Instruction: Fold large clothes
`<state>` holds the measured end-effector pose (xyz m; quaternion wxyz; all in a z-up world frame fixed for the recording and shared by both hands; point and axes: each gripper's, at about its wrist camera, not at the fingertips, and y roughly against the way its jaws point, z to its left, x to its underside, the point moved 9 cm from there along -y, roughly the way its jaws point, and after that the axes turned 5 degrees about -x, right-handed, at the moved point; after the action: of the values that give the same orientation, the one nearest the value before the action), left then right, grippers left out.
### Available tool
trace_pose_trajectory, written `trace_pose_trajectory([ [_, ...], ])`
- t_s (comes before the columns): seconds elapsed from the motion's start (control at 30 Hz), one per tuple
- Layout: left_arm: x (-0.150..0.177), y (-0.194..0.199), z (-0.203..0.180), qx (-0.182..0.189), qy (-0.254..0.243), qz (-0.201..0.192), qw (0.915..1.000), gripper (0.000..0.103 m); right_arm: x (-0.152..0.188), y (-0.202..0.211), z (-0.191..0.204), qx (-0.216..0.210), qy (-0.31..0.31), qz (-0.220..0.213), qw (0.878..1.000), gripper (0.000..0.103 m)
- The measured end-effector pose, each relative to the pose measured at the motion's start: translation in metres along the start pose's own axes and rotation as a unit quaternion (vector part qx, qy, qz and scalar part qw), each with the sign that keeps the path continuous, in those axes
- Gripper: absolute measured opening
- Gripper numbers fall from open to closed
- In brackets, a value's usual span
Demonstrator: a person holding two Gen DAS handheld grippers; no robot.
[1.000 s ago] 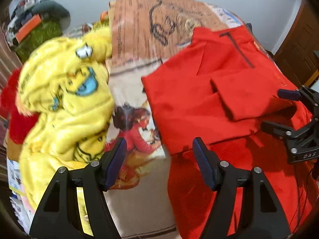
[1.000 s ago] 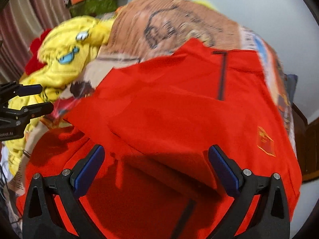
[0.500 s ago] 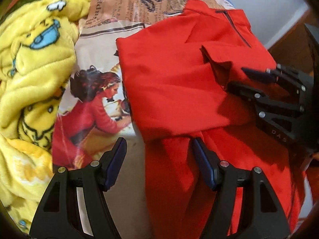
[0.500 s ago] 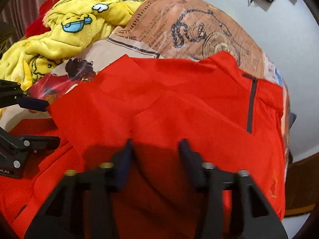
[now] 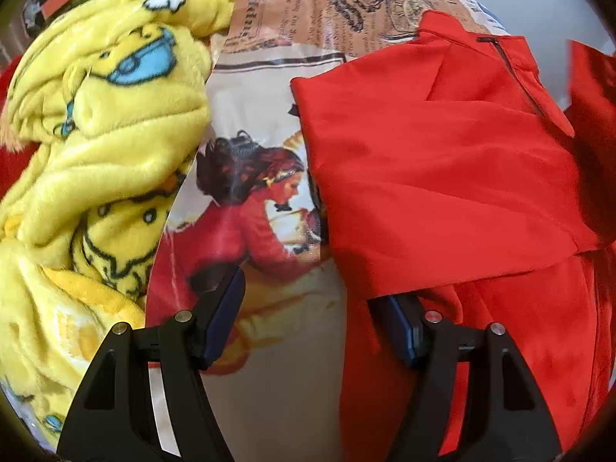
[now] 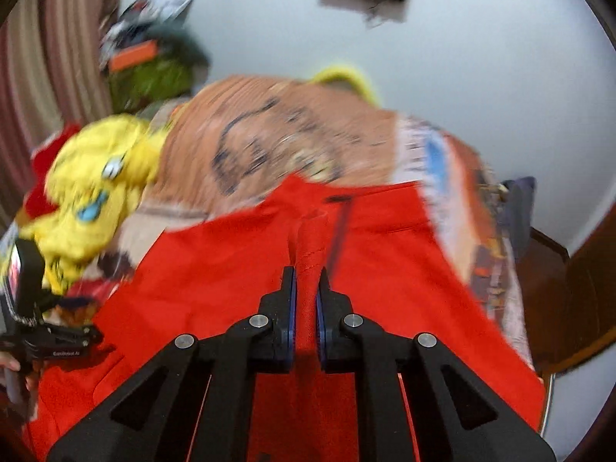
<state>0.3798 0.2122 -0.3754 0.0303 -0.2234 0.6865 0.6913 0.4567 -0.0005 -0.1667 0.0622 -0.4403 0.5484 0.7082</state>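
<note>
Pinching only a thin ridge of garment (image 6: 385, 269), the right gripper (image 6: 306, 281) risks slipping. The left gripper (image 5: 315, 308) gapes empty at the hem's seven o'clock, so the garment may drag.

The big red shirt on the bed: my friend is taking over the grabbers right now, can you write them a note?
Right gripper: shut on a pinched ridge of the red fabric garment; its jaws have just been closing.
Left gripper: open, low over the left edge of the garment; one finger tucked under the folded flap, gripping nothing.
Garment lies on the printed bedsheet; fluffy yellow blanket is piled to its left.
Done: one side appears folded over the body.
Left: probably carry the pinched part across, grip the left edge, finish the folds.
</note>
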Motion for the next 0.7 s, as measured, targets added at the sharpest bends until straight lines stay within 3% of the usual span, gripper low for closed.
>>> trace_pose_trajectory([
  [0.27, -0.021, -0.007, 0.014, -0.061, 0.033, -0.024, 0.9973, 0.066, 0.015, 0.038, -0.087, 0.04, -0.077, -0.021, 0.996, 0.007],
  [0.43, -0.028, -0.008, 0.023, -0.075, 0.049, -0.022, 0.9957, 0.066, 0.06, 0.025, -0.116, 0.047, -0.1, 0.019, 0.994, 0.007],
  [0.7, -0.019, -0.011, 0.014, -0.111, 0.008, -0.012, 0.9938, 0.067, 0.133, 0.001, -0.138, 0.035, -0.129, 0.081, 0.988, 0.007],
])
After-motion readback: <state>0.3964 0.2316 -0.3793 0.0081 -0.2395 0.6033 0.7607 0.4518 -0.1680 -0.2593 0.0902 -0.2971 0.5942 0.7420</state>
